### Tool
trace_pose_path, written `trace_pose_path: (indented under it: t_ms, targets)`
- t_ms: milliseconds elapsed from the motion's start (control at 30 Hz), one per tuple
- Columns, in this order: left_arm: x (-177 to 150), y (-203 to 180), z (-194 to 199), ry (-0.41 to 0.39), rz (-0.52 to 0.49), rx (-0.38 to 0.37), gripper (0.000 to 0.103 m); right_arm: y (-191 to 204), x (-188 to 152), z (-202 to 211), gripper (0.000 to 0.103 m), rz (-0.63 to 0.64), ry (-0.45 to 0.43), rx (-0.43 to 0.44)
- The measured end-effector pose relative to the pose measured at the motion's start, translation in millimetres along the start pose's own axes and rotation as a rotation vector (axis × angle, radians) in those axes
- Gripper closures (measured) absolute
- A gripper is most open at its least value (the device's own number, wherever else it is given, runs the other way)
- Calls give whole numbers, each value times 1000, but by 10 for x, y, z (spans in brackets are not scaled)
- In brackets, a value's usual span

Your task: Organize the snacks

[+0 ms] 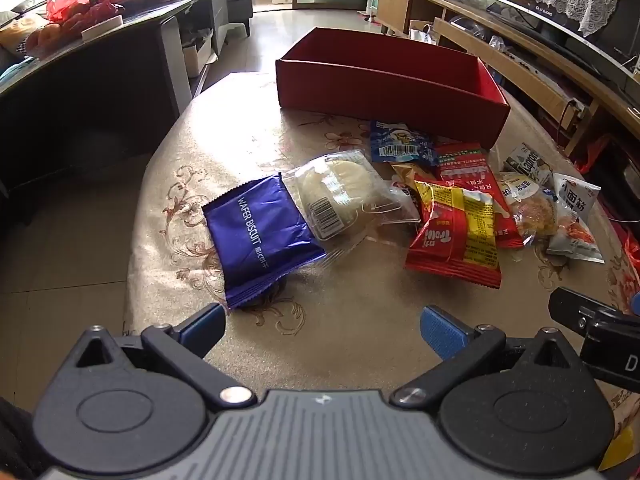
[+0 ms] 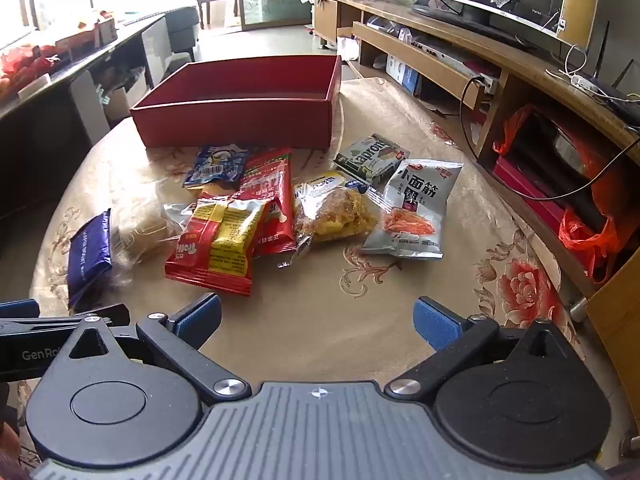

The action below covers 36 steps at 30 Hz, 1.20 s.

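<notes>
An empty red box [image 1: 384, 92] [image 2: 236, 120] stands at the far side of a round table with a floral cloth [image 1: 352, 320] [image 2: 320, 312]. In front of it lie several snack packets: a blue wafer biscuit pack [image 1: 260, 236] [image 2: 88, 252], a clear-wrapped pastry [image 1: 340, 196], a red and yellow pack [image 1: 456, 236] [image 2: 218, 240], a small blue pack [image 1: 400, 142] [image 2: 218, 164], a long red pack [image 2: 268, 196], a silver pack [image 2: 416, 208] and a green and white pack [image 2: 370, 158]. My left gripper [image 1: 322, 326] is open, just short of the wafer pack. My right gripper [image 2: 318, 322] is open above bare cloth.
A dark low table with fruit and bags [image 1: 80, 28] runs along the left. A wooden TV cabinet [image 2: 500, 64] with a television and cables lines the right. Orange plastic bags [image 2: 588, 232] sit on its lower shelf. Tiled floor lies beyond the table.
</notes>
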<state>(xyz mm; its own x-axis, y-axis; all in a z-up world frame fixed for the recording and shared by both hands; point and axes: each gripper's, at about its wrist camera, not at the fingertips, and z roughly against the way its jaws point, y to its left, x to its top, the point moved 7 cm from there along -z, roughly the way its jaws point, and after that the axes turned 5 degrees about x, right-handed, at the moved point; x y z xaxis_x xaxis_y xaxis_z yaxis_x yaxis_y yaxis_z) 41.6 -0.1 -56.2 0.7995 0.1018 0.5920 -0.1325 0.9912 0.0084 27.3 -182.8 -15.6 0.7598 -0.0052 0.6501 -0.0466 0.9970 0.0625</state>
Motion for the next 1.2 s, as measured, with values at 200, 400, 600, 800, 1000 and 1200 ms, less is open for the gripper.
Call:
trace_pose_path:
  t_ms: [200, 400, 600, 800, 1000, 1200]
  targets:
    - [-35, -28, -12, 12, -18, -1, 2, 8, -14, -21, 0, -2, 9, 6]
    - [-68, -26, -78, 44, -11, -2, 3, -49, -34, -163, 0, -29, 63, 16]
    - [-58, -22, -72, 45, -3, -8, 3, -17, -69, -161, 0, -23, 77, 21]
    - [-65, -19, -75, 44, -2, -8, 3, 11, -76, -177, 0, -15, 83, 26]
    - [-64, -14, -78, 43, -1, -10, 4, 7, -80, -177, 0, -16, 83, 25]
    - [-62, -13, -78, 44, -2, -11, 4, -5, -86, -173, 0, -15, 83, 25]
